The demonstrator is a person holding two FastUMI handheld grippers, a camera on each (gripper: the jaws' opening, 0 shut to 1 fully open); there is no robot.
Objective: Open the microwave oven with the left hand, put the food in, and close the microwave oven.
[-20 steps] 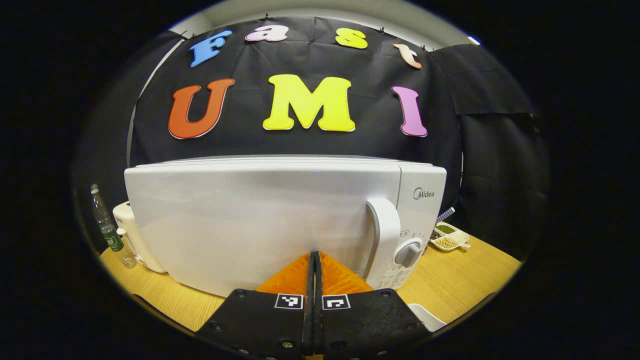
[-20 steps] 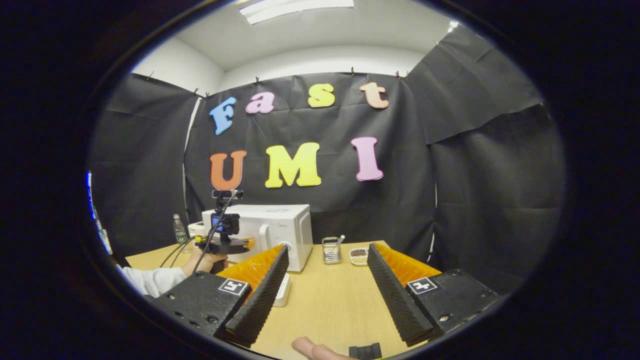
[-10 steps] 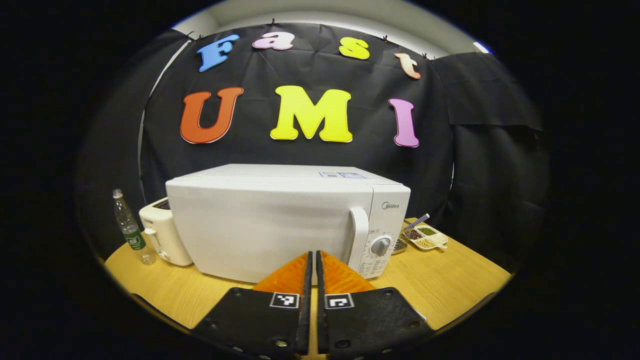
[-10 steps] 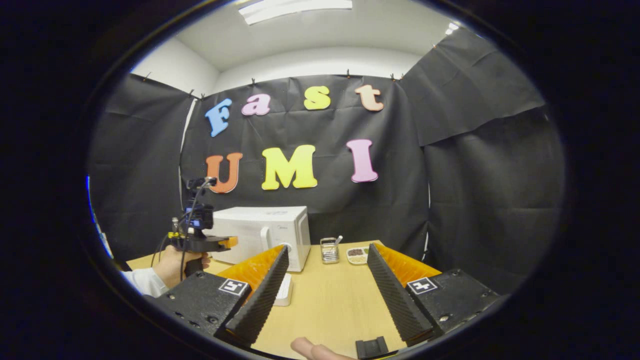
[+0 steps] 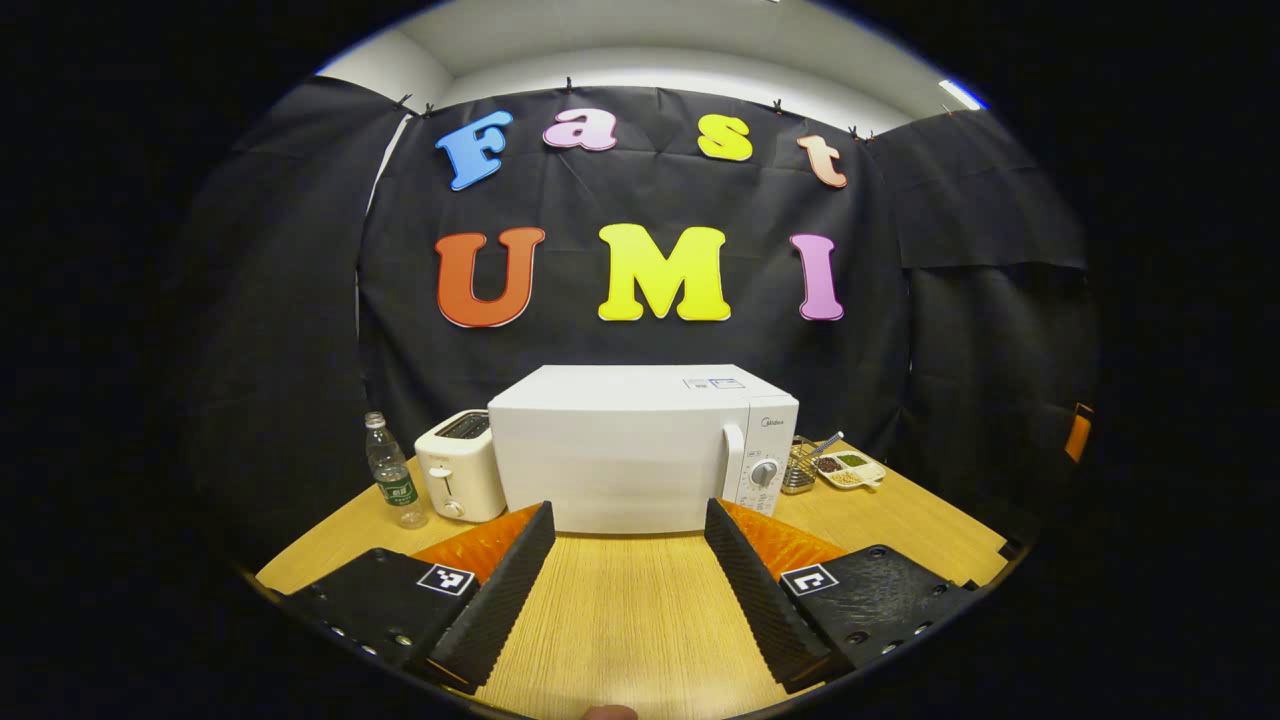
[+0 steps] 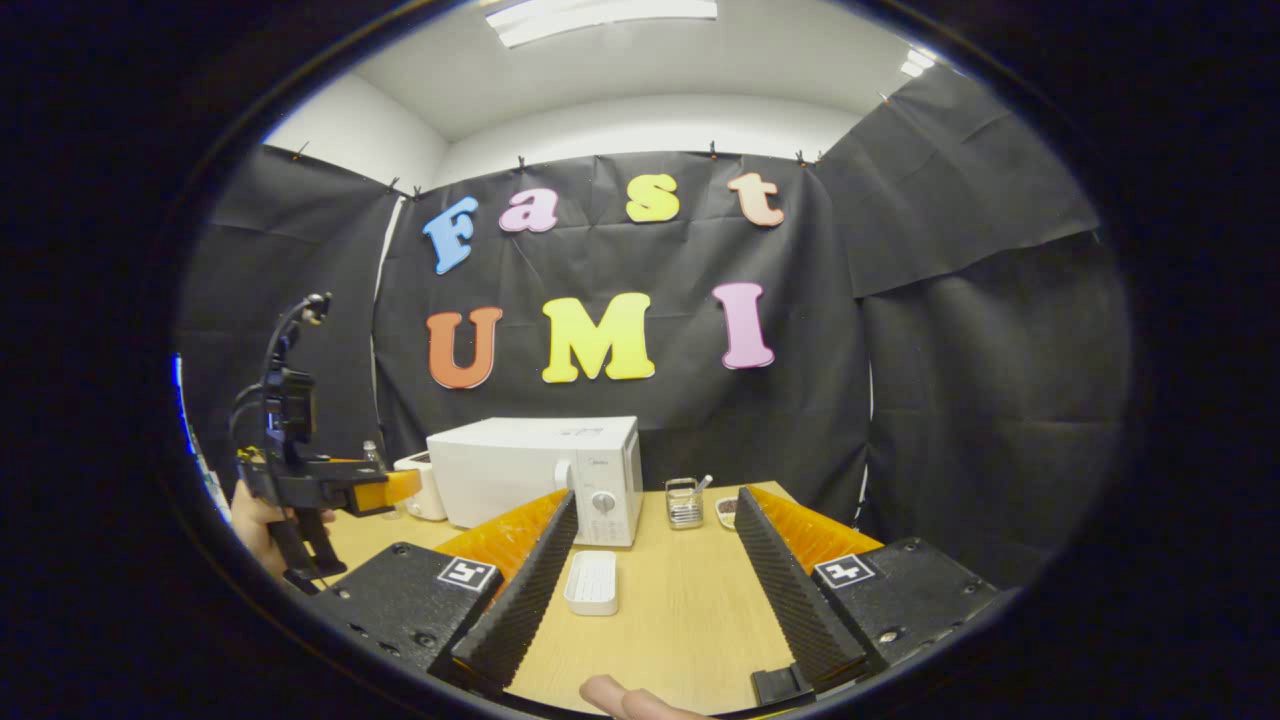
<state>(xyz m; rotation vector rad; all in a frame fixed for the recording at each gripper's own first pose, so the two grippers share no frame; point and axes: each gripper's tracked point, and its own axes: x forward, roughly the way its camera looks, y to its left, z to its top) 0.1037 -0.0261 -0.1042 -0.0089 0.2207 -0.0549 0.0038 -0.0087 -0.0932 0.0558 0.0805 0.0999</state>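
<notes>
The left gripper [image 5: 625, 530] hangs above the wooden table [image 5: 620, 620] with its fingers spread wide and nothing between them; it touches nothing. Seen from the right gripper view, the same tool [image 6: 400, 487] sits at the far left in a person's hand [image 6: 255, 520], well back from the microwave oven [image 6: 545, 475]. The right gripper [image 6: 655, 525] is likewise spread wide and empty, over bare tabletop, and a fingertip [image 6: 610, 695] shows at the bottom edge below it. The microwave oven [image 5: 640, 445] stands at the back of the table against the black cloth, its door shut, the handle [image 5: 733, 463] and dial [image 5: 765, 472] on its right side. Nothing stands between the left gripper and the door. To the left of the oven is a white toaster [image 5: 460, 478], just beside it, and then a clear bottle [image 5: 393, 483] with a green label. To the oven's right are a small wire basket [image 5: 800, 468] with a utensil poking out and a divided dish [image 5: 850, 470] holding what look like beans or grains in its compartments. A white rectangular tray [image 6: 592, 583] lies on the table in front of the oven's control side; I cannot tell what, if anything, is in it.
</notes>
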